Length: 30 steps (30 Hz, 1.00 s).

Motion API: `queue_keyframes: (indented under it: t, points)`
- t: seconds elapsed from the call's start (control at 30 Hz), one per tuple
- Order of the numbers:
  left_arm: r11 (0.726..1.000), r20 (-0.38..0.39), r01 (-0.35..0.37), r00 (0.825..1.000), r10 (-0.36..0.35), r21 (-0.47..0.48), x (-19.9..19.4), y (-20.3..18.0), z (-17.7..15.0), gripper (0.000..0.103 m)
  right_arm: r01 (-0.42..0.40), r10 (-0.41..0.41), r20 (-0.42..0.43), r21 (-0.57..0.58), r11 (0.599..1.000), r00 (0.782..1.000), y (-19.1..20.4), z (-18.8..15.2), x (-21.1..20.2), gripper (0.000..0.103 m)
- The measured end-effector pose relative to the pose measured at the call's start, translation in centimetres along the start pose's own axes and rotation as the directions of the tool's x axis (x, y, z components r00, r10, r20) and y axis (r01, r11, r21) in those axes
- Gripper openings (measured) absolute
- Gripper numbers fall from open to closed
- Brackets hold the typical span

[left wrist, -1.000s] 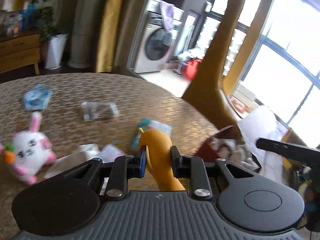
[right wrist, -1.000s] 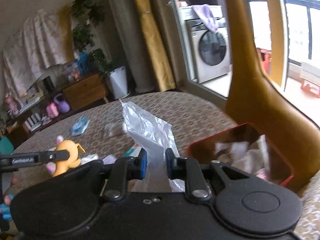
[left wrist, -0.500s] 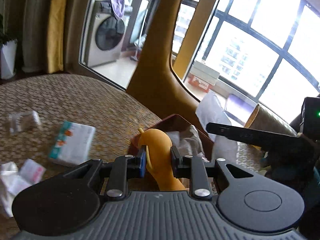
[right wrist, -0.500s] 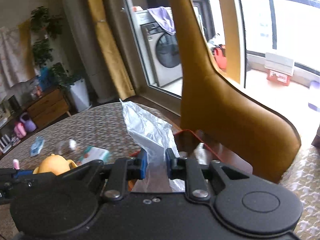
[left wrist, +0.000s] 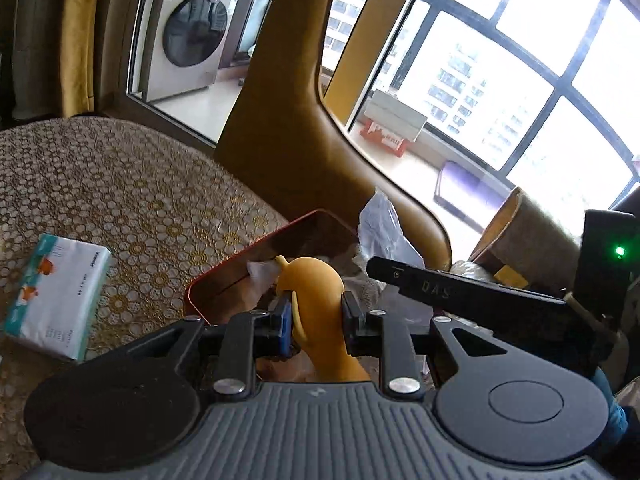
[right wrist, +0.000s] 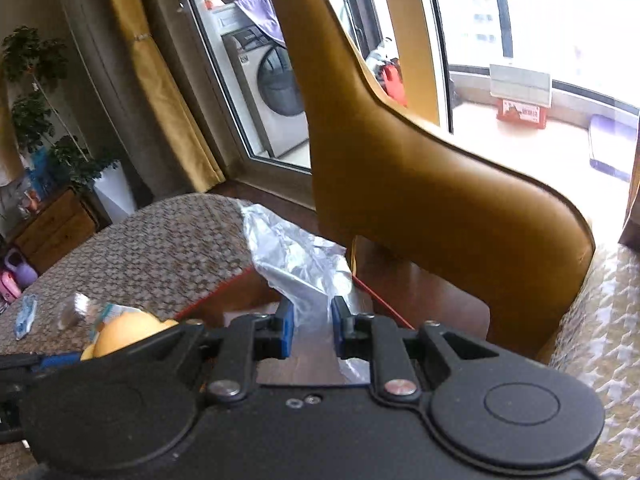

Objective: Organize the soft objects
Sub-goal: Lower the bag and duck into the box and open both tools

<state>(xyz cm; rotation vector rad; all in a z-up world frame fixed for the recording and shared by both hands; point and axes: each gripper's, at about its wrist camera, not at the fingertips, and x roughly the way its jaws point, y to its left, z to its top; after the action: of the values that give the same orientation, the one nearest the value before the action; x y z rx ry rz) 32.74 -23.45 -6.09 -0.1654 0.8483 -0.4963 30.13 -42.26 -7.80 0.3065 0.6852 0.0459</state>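
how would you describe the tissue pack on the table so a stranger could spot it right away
Start at the round table with the brown-and-gold floral patterned cloth and find the red-rimmed dark box at its edge beside the tan leather chair. Left of that box lies the flat white-and-teal soft tissue pack. It alone is rectangular, with small orange pictures printed on its wrapper.

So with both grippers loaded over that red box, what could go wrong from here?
1. The right gripper and left gripper are close over the red box; they might collide.
2. The loose plastic bag may snag on the rim.
3. The orange toy could drop outside.
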Motion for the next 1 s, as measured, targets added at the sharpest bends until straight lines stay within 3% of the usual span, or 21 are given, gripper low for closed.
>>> queue_keyframes:
  t: [0.57, 0.83, 1.0]
  points:
    - [0.990, -0.079, -0.116, 0.989, 0.122, 0.083, 6.2, 0.4, -0.5, 0.024, 0.014, -0.019, -0.084, -0.056, 0.998, 0.996, 0.1, -2.6, 2.1, 0.019]
    - [0.989, -0.089, -0.125, 0.987, 0.132, 0.075, 6.0, 0.4, -0.4, 0.027, 0.009, -0.019, -0.084, -0.116, 0.993, 0.996, 0.8, -2.4, 1.3, 0.030]
    - [0.992, -0.085, -0.117, 0.989, 0.121, 0.045, 5.3, 0.6, -0.2, 0.030, -0.003, -0.005, -0.064, -0.131, 0.991, 0.998, 0.7, -2.4, 0.5, 0.046]
